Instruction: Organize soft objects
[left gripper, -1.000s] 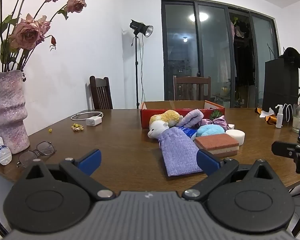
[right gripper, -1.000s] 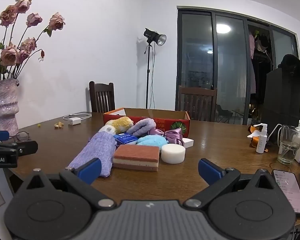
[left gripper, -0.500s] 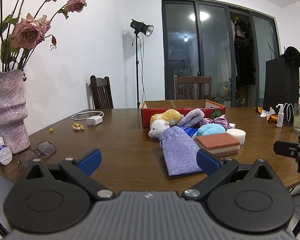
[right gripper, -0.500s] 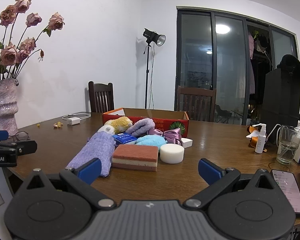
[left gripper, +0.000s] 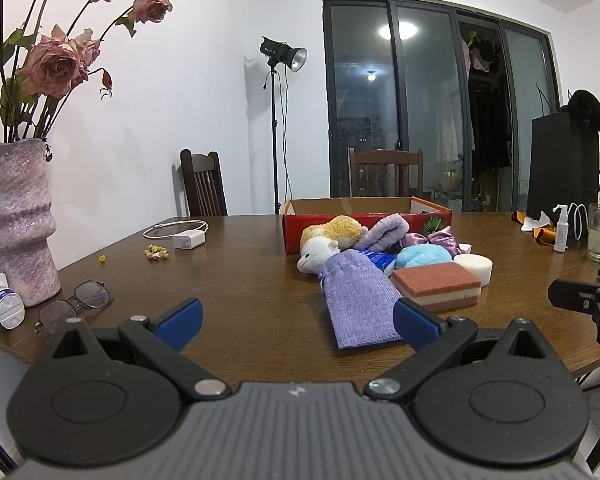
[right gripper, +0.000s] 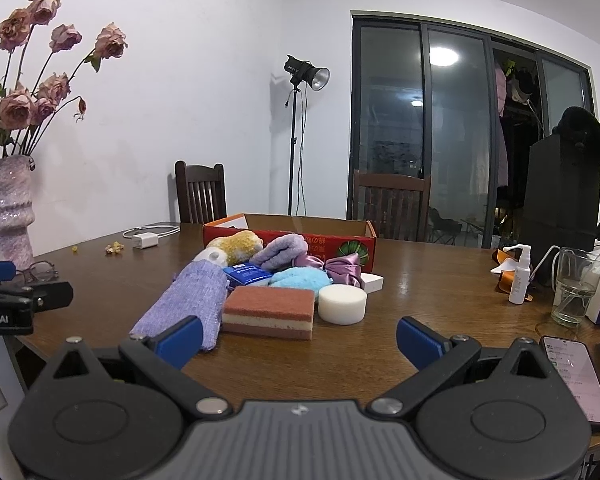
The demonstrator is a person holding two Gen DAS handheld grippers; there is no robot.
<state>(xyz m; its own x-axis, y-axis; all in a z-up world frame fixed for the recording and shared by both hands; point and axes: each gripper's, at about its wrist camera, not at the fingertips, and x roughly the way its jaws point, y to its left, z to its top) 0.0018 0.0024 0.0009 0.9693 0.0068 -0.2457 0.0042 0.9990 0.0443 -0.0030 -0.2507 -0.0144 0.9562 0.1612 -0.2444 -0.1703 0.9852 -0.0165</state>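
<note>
A heap of soft things lies on the brown table in front of a red cardboard box [left gripper: 364,216] [right gripper: 288,232]. Nearest is a purple knit pouch [left gripper: 358,300] [right gripper: 184,306], then a brown-topped sponge [left gripper: 436,282] [right gripper: 268,310] and a round white sponge [left gripper: 474,266] [right gripper: 342,302]. Behind them are a white and yellow plush toy [left gripper: 328,240] [right gripper: 230,246], a lilac towel [right gripper: 280,250], a blue fluffy cloth [right gripper: 300,280], a blue packet [right gripper: 246,274] and a purple satin scrunchie [right gripper: 344,268]. My left gripper [left gripper: 296,318] and right gripper [right gripper: 298,338] are both open, empty, short of the heap.
A pink vase of roses [left gripper: 14,220], glasses [left gripper: 74,304] and a small bottle [left gripper: 2,306] stand at the left edge. A charger with cable [left gripper: 188,238] lies further back. At the right are a spray bottle [right gripper: 520,276], a glass [right gripper: 576,292] and a phone [right gripper: 576,380].
Both views have shifted very slightly; the heap looks a touch closer in the right wrist view. Nothing on the table has moved and both grippers stay open.
</note>
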